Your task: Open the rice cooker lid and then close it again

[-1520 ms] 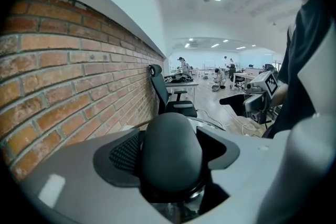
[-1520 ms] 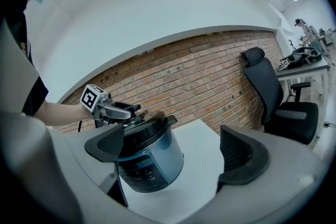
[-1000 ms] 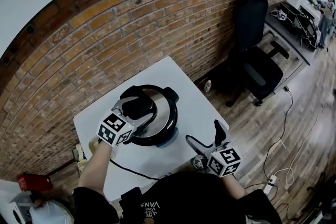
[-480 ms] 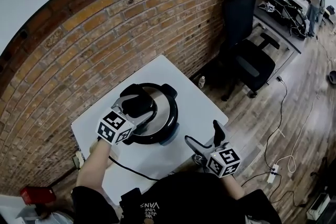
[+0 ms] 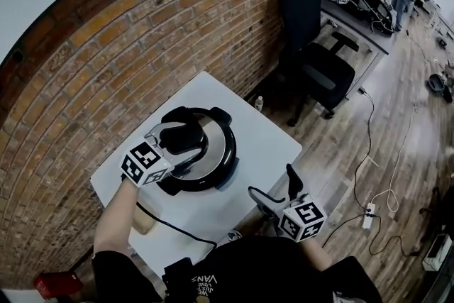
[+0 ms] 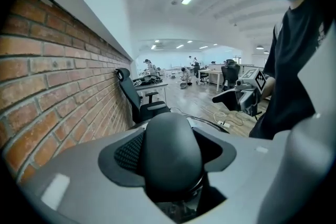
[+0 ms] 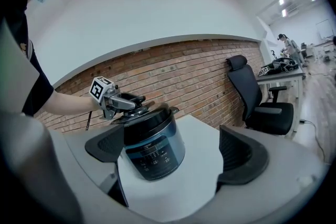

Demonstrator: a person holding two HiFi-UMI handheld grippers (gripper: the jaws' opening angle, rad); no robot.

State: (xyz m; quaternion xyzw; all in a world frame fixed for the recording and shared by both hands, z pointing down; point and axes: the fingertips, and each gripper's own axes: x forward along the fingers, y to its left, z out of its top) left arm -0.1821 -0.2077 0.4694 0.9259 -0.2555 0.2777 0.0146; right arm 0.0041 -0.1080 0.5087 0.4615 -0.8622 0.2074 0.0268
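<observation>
The left gripper point(image 5: 183, 140) squeezes the black handle point(image 6: 170, 155) on the shut rice cooker lid point(image 7: 143, 112), and the right gripper point(image 5: 271, 179) hangs by the white table point(image 5: 266, 145) edge with its jaws wide apart.

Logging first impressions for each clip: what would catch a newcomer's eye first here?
The black rice cooker on the white table by the brick wall, its lid handle clamped in the left gripper. The right gripper hangs open and empty at the table's near edge.
</observation>
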